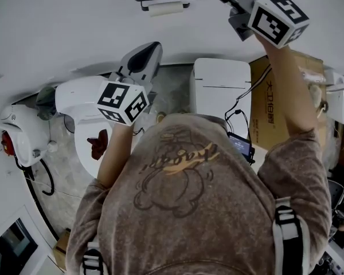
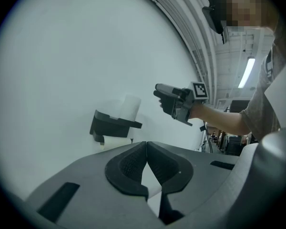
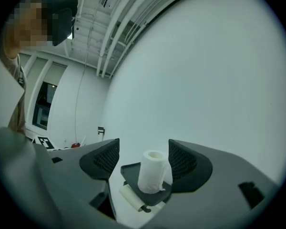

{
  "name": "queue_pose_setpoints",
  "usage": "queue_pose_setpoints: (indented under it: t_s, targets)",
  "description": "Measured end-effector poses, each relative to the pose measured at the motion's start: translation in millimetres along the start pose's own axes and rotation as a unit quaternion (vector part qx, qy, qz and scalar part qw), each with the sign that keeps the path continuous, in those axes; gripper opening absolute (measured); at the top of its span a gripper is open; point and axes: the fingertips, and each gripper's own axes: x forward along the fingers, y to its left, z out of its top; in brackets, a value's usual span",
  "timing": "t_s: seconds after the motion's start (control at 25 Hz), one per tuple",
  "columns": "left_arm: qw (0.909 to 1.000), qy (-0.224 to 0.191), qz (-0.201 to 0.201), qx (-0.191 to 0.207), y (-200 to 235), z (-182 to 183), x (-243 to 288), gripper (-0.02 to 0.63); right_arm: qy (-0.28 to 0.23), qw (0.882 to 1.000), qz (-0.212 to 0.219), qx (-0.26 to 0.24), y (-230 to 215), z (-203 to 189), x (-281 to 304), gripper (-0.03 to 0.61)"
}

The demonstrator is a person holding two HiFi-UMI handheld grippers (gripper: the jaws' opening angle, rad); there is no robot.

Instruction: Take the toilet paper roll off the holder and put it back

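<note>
toilet paper roll (image 3: 151, 171) stands upright atop holder (image 3: 128, 170), seemingly untouched.

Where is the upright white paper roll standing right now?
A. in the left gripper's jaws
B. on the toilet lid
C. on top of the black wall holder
C: the right gripper view shows the roll standing on the flat top of the black holder, untouched.

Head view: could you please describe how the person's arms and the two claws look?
The left claw and right claw are grey with dark, ribbed pads. Each carries a white cube with black square markers. The arms are bare below the short sleeves of a brownish T-shirt.
</note>
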Motion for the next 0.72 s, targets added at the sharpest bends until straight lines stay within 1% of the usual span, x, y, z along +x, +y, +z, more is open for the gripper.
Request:
queue_pose_setpoints:
  t_s: [0.16,0.28,0.52,0.72]
  targets:
    - [1.0000,-0.002,-0.008,0.000,-3,1,3,0.020,0.030,0.999,0.028,-0.012,26,-18,-23,0.281]
    - [0.9999,-0.002,-0.014,-0.001,-8,0,3,0.020,0.048,0.998,0.029,-0.013,44,-36,-42,0.266]
    - [0.9998,0.001,-0.018,-0.005,-16,-5,4,0.020,0.043,0.999,-0.008,0.032,56,-66,-78,0.157]
    - [0.9998,0.002,-0.017,-0.007,-20,-10,4,0.020,0.057,0.995,-0.054,0.065,62,-101,-110,0.137]
